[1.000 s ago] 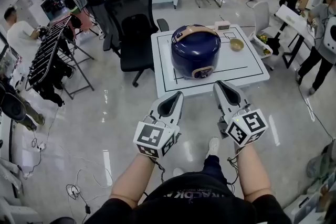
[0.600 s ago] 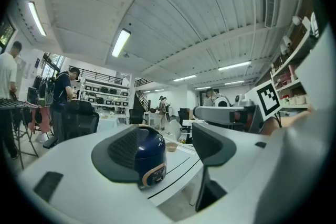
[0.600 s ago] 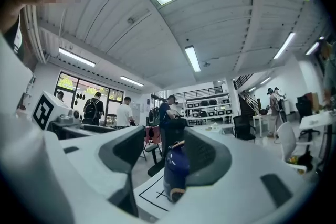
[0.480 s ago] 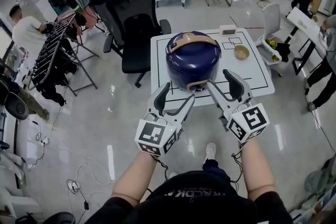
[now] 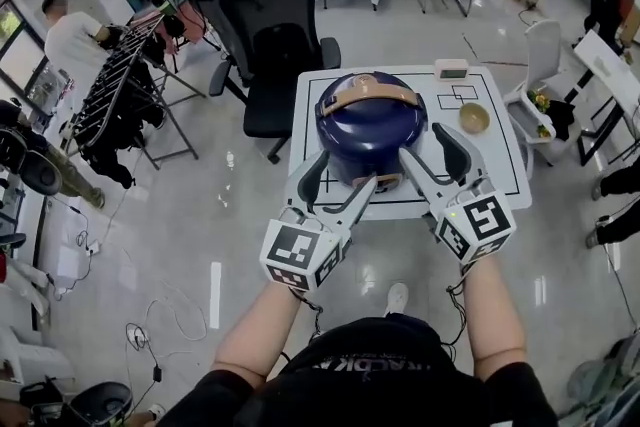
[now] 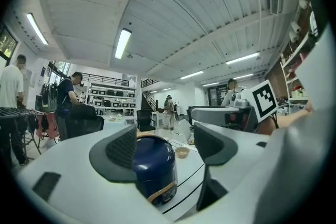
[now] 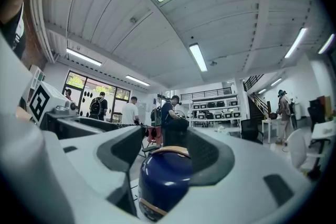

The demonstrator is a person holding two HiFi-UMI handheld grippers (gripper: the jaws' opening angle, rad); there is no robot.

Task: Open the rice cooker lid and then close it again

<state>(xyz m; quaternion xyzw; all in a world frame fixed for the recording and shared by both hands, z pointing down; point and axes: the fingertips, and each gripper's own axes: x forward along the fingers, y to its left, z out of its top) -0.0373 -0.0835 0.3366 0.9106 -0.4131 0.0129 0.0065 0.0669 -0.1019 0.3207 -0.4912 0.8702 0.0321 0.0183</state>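
A dark blue rice cooker [image 5: 370,130] with a tan handle stands lid down on the white table [image 5: 490,170]. My left gripper [image 5: 343,173] is open just short of the cooker's near left side, not touching it. My right gripper [image 5: 428,147] is at the cooker's near right, its jaws opening with nothing pressed between them. The left gripper view frames the cooker [image 6: 155,170] between the spread fingers of the left gripper [image 6: 165,141]. In the right gripper view the cooker [image 7: 163,181] sits beyond the right gripper [image 7: 168,152].
A small tan bowl [image 5: 474,118] and a white box [image 5: 452,68] sit on the table's right side. A black office chair [image 5: 275,45] stands behind the table on the left, a white chair [image 5: 540,55] on the right. People work at the back of the room.
Both grippers have moved forward from over the floor up to the cooker's near side. Their jaws, shut a second ago, now stand wide apart.
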